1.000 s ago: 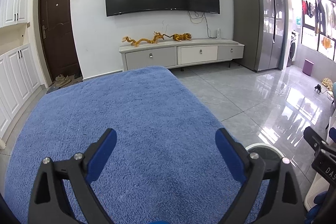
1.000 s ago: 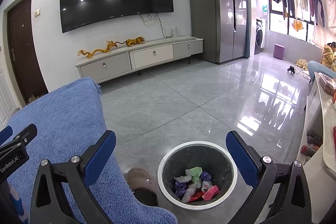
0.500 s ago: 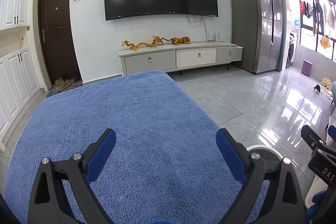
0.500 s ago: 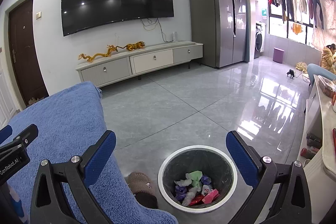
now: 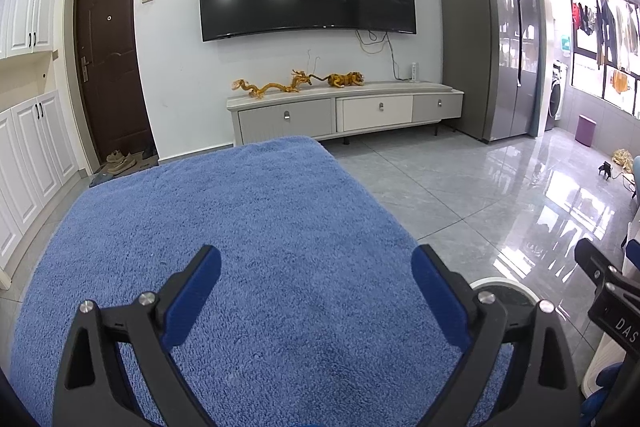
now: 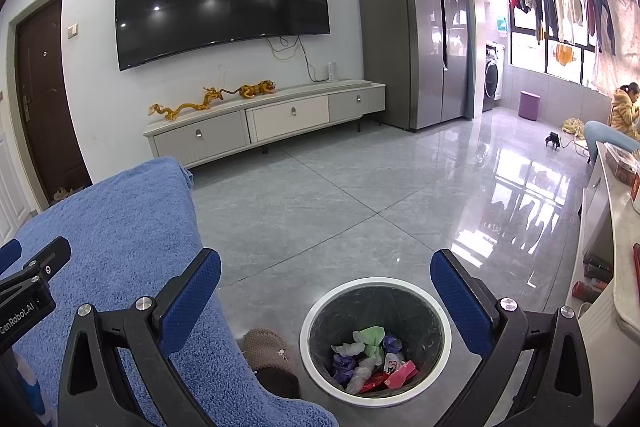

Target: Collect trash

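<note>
A round white-rimmed bin (image 6: pixel 310 343) with a dark liner stands on the floor below my right gripper (image 6: pixel 326 273); several crumpled wrappers (image 6: pixel 370 359), green, purple, white and pink, lie inside. The right gripper is open, nothing between its blue pads. My left gripper (image 5: pixel 316 267) is also open and hovers over the blue towel-covered table (image 5: pixel 240 219), which carries no trash in view. The bin's rim (image 5: pixel 500 285) shows behind the left gripper's right finger. The right gripper's body (image 5: pixel 612 311) shows at the left wrist view's right edge.
A knitted slipper (image 6: pixel 266 347) lies on the floor between table and bin. Farther off are a grey tiled floor (image 6: pixel 360 195), a TV cabinet (image 6: pixel 264 123), a tall fridge (image 6: pixel 416 27) and a white counter (image 6: pixel 612 227) on the right. A person (image 6: pixel 624 107) sits at the far right.
Both views have tilted or risen slightly, so the table and bin sit lower in frame. Both grippers stay open and hold nothing.
</note>
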`<state>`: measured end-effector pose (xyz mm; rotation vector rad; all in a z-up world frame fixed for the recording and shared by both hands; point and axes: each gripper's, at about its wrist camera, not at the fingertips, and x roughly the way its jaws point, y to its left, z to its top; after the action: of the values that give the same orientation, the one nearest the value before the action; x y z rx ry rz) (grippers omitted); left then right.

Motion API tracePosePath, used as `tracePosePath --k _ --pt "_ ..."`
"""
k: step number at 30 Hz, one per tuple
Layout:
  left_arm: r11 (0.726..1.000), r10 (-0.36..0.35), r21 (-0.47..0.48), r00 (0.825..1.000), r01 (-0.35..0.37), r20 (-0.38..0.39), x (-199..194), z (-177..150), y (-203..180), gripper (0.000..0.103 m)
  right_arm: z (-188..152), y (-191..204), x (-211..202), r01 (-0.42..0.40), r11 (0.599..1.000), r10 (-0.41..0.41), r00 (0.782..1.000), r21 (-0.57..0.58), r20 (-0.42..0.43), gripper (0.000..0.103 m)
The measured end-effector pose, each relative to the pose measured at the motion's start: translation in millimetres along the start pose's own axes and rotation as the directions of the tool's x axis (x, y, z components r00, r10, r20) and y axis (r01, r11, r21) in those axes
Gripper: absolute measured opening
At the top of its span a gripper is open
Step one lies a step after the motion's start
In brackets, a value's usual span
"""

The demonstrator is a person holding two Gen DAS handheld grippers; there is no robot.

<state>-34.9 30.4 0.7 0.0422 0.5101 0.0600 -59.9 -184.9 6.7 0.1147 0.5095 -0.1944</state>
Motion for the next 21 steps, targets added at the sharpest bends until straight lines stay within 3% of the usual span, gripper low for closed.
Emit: tracePosePath --k 21 --pt "1.0 -0.003 0.001 1.0 0.003 -0.008 0.4 0.1 0.3 0.097 -1.4 -0.7 -2.8 0.01 1.0 -0.01 1.0 0.0 0.005 0.103"
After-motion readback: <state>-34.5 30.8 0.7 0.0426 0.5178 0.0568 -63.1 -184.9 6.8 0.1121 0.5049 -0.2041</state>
